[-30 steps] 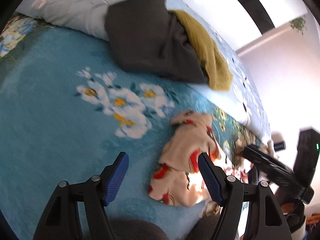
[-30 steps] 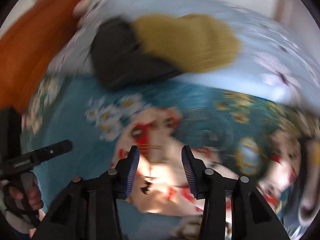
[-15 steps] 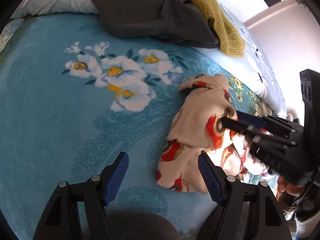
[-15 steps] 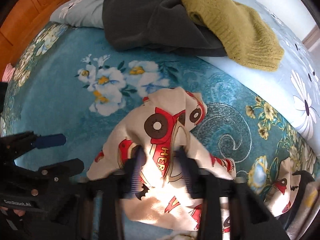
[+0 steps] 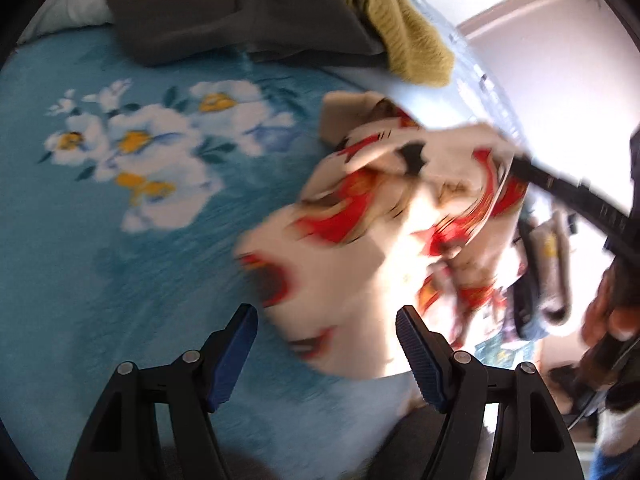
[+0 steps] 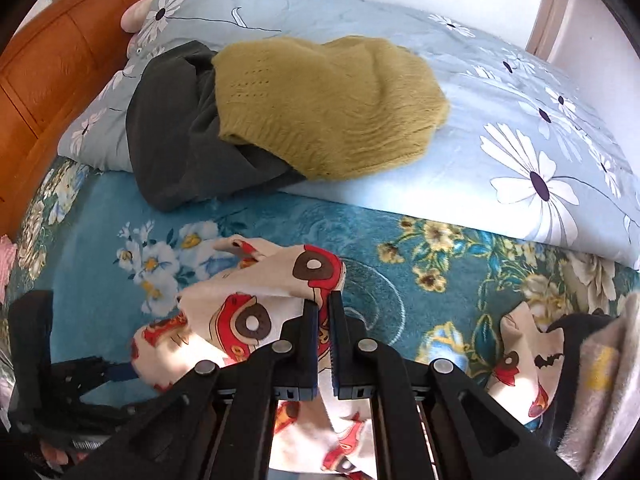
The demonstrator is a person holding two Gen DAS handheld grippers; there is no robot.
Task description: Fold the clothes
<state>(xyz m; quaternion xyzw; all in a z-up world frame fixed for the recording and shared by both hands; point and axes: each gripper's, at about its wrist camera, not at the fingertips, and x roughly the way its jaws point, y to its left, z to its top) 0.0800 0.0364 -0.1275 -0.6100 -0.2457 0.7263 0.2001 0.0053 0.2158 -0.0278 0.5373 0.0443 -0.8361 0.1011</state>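
A cream garment with red cartoon prints (image 6: 256, 312) lies crumpled on the teal floral blanket (image 6: 100, 248). My right gripper (image 6: 324, 300) is shut on a fold of the garment and holds it lifted off the blanket. In the left wrist view the garment (image 5: 360, 240) hangs blurred from the right gripper (image 5: 516, 168). My left gripper (image 5: 326, 328) is open and empty, its blue pads just below the garment's lower edge. It also shows at the lower left of the right wrist view (image 6: 80, 376).
A dark grey garment (image 6: 172, 132) and a mustard knit sweater (image 6: 320, 108) lie piled on a light blue daisy duvet (image 6: 520, 152) at the back. An orange wooden headboard (image 6: 48, 68) stands far left. More printed cloth (image 6: 516, 360) lies at right.
My right gripper has closed on the printed garment and pulled it up off the blanket. The left gripper stayed open and moved closer under the garment.
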